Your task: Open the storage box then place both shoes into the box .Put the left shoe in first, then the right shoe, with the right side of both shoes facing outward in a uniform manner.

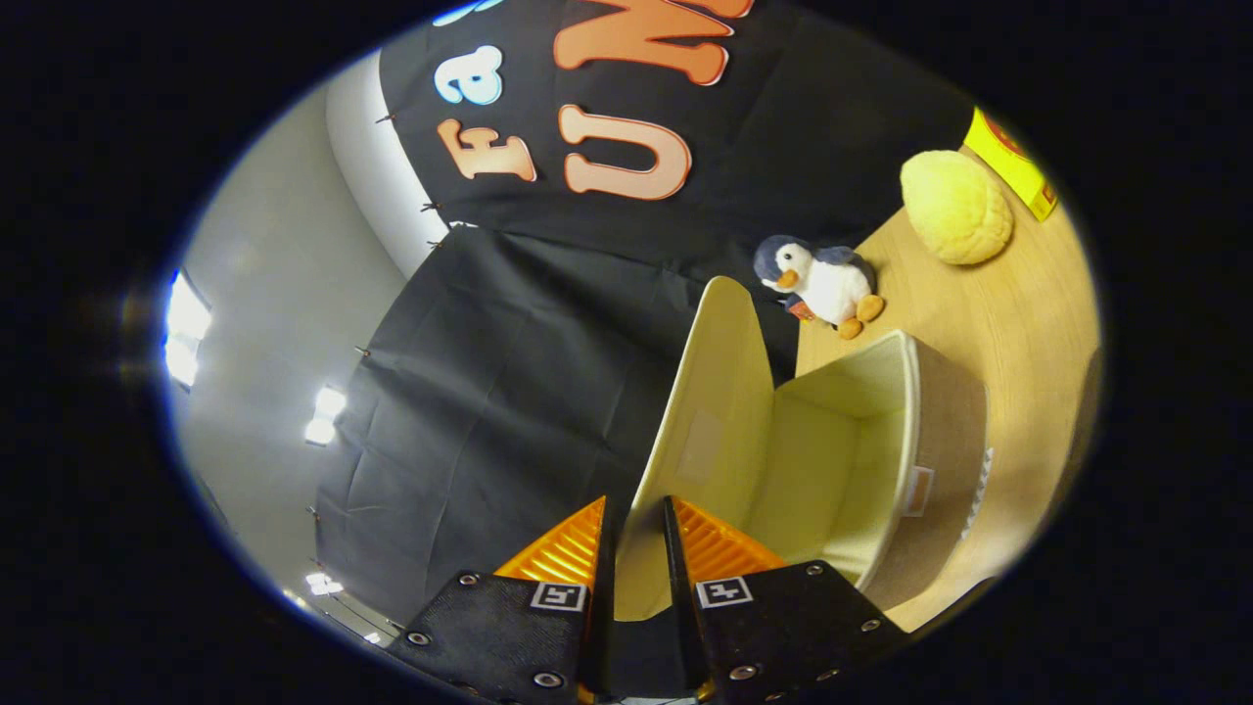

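Tilted view, going L to R. Far L: grey room wall w/ bright lights [186,333], then the black cloth booth wall [489,392]. Gripper [636,519] low & centre, fingers drawn narrow, and the storage box lid [715,401] runs right down into the slot btwn them. Lid edge sits btwn both fingertips; looks pinched, both sides on it. Lid is swung up & away from the storage box [910,441], cream lining showing on its inner face. Box itself just R of the fingers & a bit ahead, mouth open, pale inside, brown outer wall w/ a small tag. Nothing seen inside it. Box rests on the wooden table [1018,323]. Beyond the box: plush penguin [822,284] by the cloth, then a yellow round plush [956,206], then a yellow carton [1013,162] farthest R.
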